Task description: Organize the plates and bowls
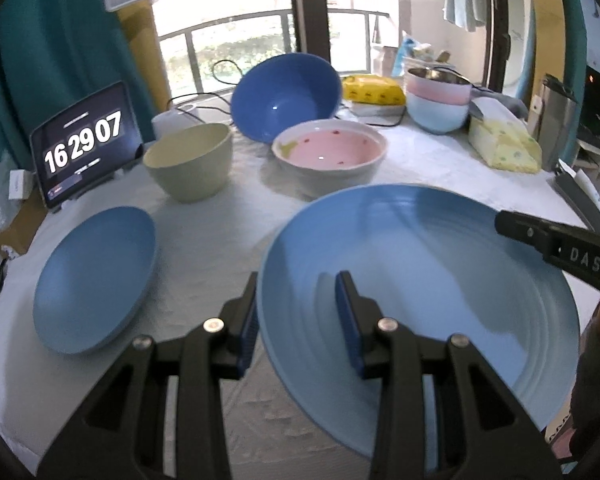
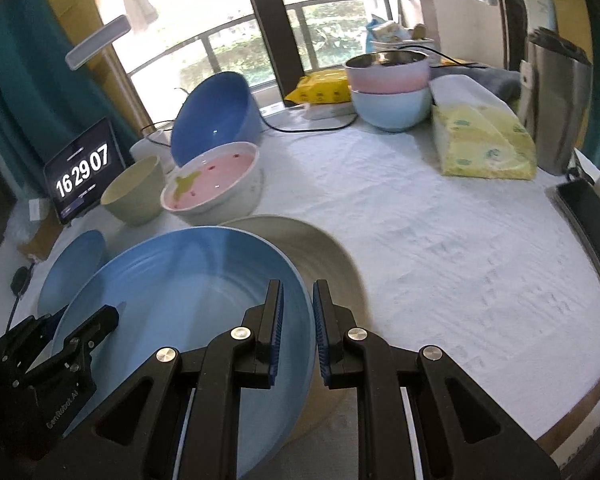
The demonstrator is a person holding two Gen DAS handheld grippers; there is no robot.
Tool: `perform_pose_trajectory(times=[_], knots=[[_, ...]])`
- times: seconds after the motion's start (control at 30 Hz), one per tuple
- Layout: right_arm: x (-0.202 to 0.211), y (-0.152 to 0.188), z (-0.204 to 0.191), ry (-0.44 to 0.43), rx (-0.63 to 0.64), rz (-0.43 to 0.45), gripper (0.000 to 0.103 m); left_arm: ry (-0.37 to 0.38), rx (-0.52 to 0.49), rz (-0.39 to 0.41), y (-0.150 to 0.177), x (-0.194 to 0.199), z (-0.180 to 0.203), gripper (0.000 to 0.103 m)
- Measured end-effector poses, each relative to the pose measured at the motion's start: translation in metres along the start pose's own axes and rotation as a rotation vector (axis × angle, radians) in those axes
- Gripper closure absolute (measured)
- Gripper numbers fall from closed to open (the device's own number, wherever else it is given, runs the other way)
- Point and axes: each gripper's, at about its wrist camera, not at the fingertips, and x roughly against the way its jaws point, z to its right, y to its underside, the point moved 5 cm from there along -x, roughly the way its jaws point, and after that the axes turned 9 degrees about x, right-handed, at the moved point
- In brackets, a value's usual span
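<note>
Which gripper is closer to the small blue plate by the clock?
Left. The left gripper grips the big blue plate's rim on the side facing the small blue plate. The right gripper grips the big plate's opposite rim, farther away.

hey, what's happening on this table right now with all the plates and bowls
A person is working two handheld grippers on one big light blue plate. The left gripper straddles its left rim and the right gripper its right rim, over a beige plate. A smaller blue plate lies to the left. Behind are a green bowl, a pink-lined bowl, a tilted dark blue bowl and a pink bowl stacked in a pale blue one.
</note>
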Motion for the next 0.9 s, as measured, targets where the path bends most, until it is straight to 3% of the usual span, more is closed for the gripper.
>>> perform_pose_trajectory(times=[0.27, 0.67, 0.9], knots=[[-0.004, -0.007, 0.02, 0.025, -0.013, 0.02, 0.086, 0.011, -0.031, -0.035, 0.001, -0.016, 0.016, 0.066], [-0.024, -0.007, 0.026, 0.051, 0.004, -0.004, 0.086, -0.044, -0.094, -0.041, 0.001, -0.037, 0.024, 0.065], [-0.037, 0.0, 0.035, 0.02, -0.007, -0.041, 0.084, -0.015, -0.021, -0.102, 0.003, -0.053, 0.01, 0.065]])
